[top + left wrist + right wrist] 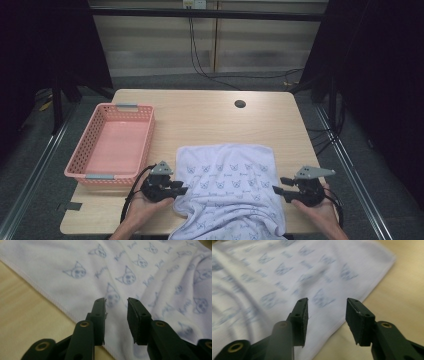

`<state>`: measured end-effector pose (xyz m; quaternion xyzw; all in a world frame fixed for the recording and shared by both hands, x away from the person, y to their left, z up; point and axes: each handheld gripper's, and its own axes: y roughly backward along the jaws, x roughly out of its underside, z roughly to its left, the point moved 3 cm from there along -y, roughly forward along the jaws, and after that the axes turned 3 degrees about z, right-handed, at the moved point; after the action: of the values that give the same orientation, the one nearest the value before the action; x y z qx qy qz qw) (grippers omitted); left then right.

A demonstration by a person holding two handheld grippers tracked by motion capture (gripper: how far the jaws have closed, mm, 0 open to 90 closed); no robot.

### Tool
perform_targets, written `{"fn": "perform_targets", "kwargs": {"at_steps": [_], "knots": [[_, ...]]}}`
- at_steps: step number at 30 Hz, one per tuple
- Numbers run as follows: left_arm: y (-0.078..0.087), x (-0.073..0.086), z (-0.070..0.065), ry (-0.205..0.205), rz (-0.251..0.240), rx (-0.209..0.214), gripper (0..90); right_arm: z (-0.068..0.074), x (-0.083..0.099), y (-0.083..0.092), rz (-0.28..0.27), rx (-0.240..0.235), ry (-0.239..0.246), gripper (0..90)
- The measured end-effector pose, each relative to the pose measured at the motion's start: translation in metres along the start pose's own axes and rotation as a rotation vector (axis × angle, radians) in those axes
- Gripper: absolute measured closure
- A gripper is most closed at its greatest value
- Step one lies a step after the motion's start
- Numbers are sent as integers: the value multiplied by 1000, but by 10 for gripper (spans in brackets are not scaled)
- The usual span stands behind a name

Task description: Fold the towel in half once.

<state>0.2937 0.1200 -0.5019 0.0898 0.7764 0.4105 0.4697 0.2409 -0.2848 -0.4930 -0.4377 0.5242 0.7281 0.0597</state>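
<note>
Two grippers at the side edges of a printed towel, jaws apart and holding nothing.

The towel (227,187) lies near-centre on the table (200,120), its near end rumpled and spilling over the near edge — cut off by the frame there. It looks light, soft and limp, so it should sag and crease wherever unsupported; best pinched at a hem or corner, one on each side. The left gripper (181,190) sits at its left edge, jaws partly open over the cloth; the right gripper (277,186) just beside the right edge, jaws wider. A pink basket (92,131) stands far-left. The right gripper view is blurred — the print is unreadable.
</note>
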Motion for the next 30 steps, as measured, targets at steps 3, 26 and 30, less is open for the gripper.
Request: {"fn": "perform_targets", "kwargs": {"at_steps": [3,26,30], "knots": [[-10,-11,12,24,-22,-23,660,-18,-16,-16,-10,41,6,479],[-21,-18,39,71,-30,-105,537,-74,-65,-103,48,70,-43,743],[-22,-29,47,87,-68,-110,481,-75,-63,-97,53,71,-49,852]]}}
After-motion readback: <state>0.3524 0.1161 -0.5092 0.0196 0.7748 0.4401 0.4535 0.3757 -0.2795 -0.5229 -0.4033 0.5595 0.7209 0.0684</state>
